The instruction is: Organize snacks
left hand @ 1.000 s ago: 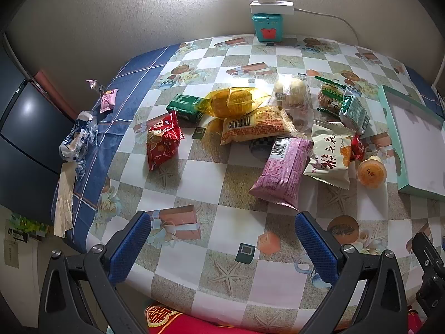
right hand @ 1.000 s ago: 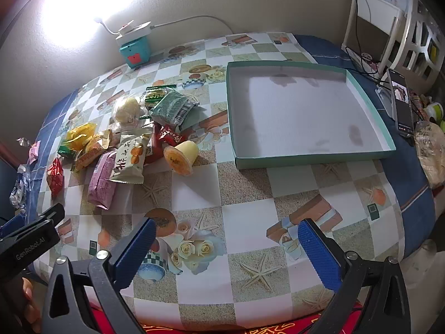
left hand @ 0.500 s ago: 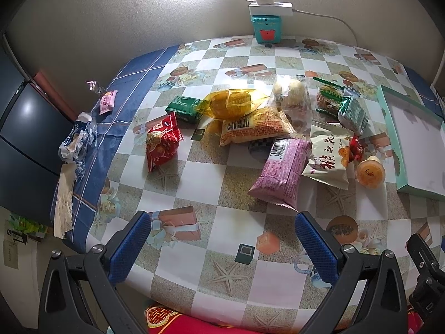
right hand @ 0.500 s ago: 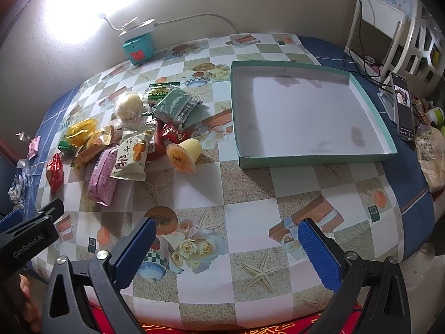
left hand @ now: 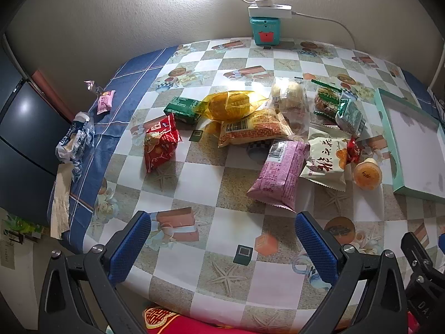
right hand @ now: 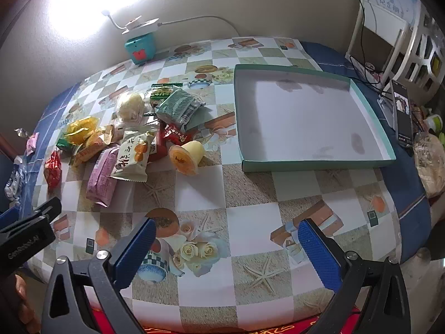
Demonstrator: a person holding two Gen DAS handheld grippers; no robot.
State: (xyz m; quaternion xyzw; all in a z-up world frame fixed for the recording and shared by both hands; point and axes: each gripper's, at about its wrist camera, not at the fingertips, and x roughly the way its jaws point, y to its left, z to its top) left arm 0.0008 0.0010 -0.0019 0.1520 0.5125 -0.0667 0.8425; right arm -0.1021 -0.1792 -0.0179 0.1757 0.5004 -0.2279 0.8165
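A heap of snack packets lies on the checked tablecloth: a pink packet (left hand: 281,175) (right hand: 101,176), a red packet (left hand: 160,143) (right hand: 52,168), a yellow bag (left hand: 233,104), an orange packet (left hand: 250,129), a white packet with orange print (left hand: 326,161) (right hand: 132,157), a green packet (right hand: 179,108) and a jelly cup (left hand: 367,174) (right hand: 186,157). An empty shallow teal box (right hand: 308,165) (left hand: 386,128) sits to the right of them. My left gripper (left hand: 222,243) hovers open over the near table edge, short of the pink packet. My right gripper (right hand: 226,250) is open too, above the near edge, holding nothing.
A teal cube with a white lamp base (left hand: 265,29) stands at the back by the wall. Crumpled wrappers (left hand: 75,139) and a small pink sweet (left hand: 105,101) lie on the blue border at left. A phone (right hand: 403,114), cables and a bag (right hand: 429,161) are at the right.
Both grippers have drifted slightly; the snacks and box shifted a little in each view. Nothing was picked up or moved on the table.
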